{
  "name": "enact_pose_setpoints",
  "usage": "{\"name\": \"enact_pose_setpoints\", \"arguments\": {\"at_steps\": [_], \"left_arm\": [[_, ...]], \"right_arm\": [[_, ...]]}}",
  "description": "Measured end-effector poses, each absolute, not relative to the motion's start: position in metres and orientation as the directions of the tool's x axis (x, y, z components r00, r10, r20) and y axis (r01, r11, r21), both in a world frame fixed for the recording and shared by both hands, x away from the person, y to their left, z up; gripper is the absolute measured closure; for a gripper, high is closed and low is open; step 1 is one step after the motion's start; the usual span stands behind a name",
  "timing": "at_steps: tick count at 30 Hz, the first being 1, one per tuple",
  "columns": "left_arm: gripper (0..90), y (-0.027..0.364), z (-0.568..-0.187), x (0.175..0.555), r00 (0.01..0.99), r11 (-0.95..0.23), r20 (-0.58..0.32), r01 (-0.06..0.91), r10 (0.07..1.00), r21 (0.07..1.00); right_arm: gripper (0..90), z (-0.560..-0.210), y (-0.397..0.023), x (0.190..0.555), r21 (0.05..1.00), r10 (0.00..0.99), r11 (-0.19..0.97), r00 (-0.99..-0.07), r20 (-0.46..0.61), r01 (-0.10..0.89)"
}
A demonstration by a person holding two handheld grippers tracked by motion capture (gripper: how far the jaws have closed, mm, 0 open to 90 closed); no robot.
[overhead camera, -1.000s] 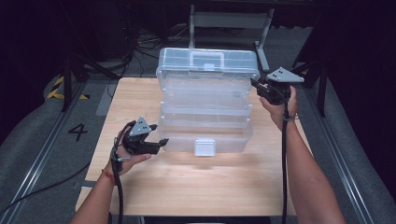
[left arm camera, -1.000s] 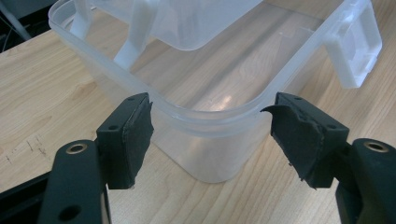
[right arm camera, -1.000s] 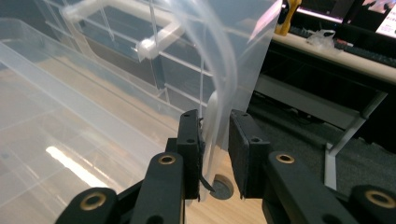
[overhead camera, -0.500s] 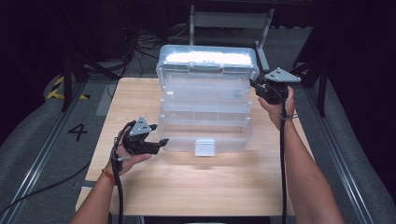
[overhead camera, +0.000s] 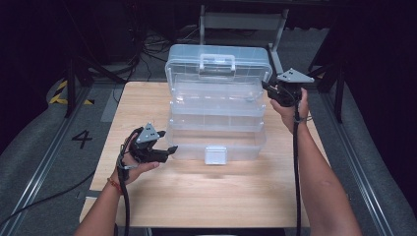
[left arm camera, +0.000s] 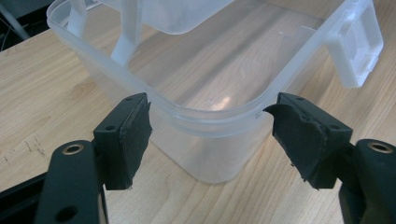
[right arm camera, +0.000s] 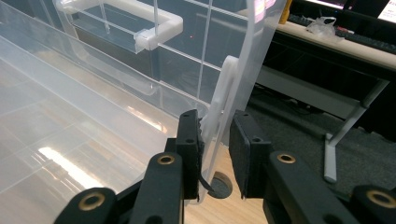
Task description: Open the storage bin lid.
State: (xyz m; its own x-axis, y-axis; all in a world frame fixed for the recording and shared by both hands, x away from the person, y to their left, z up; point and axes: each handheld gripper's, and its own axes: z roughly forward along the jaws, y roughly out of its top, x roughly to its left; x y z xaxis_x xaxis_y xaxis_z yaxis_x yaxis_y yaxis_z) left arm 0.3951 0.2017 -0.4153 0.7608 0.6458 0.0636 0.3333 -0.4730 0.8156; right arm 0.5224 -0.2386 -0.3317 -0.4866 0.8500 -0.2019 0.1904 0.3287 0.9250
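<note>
A clear plastic tiered toolbox (overhead camera: 216, 123) stands on the wooden table (overhead camera: 196, 196), trays stepped out. Its lid (overhead camera: 216, 73) is raised upright, its handle (overhead camera: 216, 61) facing me. My left gripper (overhead camera: 172, 150) sits at the bottom tray's front left corner (left arm camera: 210, 140), its pads (left arm camera: 130, 135) pressed against the rim on either side. At the box's right rear, my right gripper (overhead camera: 268, 87) is shut on the white side arm (right arm camera: 219, 116) at the lid's edge. A white latch (overhead camera: 215, 155) hangs at the front.
A metal stand (overhead camera: 241, 19) rises behind the table, with cables (overhead camera: 147, 44) on the dark floor. A floor mark "4" (overhead camera: 81, 139) and a rail lie at the left. The table's right edge (overhead camera: 322, 147) is close beside my right forearm.
The lid has swung from nearly flat to upright, so its handle now faces me. My right gripper moved slightly with it. The left gripper has stayed at the corner.
</note>
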Motion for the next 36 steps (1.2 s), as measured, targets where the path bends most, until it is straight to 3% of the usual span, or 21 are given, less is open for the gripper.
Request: {"name": "enact_pose_setpoints", "arguments": {"at_steps": [36], "left_arm": [[28.3, 0.201, -0.416, 0.395, 0.759, -0.464, 0.059, 0.332, 0.648, 0.821]], "right_arm": [[72.1, -0.342, -0.241, 0.546, 0.925, 0.858, 0.279, -0.499, -0.119, 0.259]]}}
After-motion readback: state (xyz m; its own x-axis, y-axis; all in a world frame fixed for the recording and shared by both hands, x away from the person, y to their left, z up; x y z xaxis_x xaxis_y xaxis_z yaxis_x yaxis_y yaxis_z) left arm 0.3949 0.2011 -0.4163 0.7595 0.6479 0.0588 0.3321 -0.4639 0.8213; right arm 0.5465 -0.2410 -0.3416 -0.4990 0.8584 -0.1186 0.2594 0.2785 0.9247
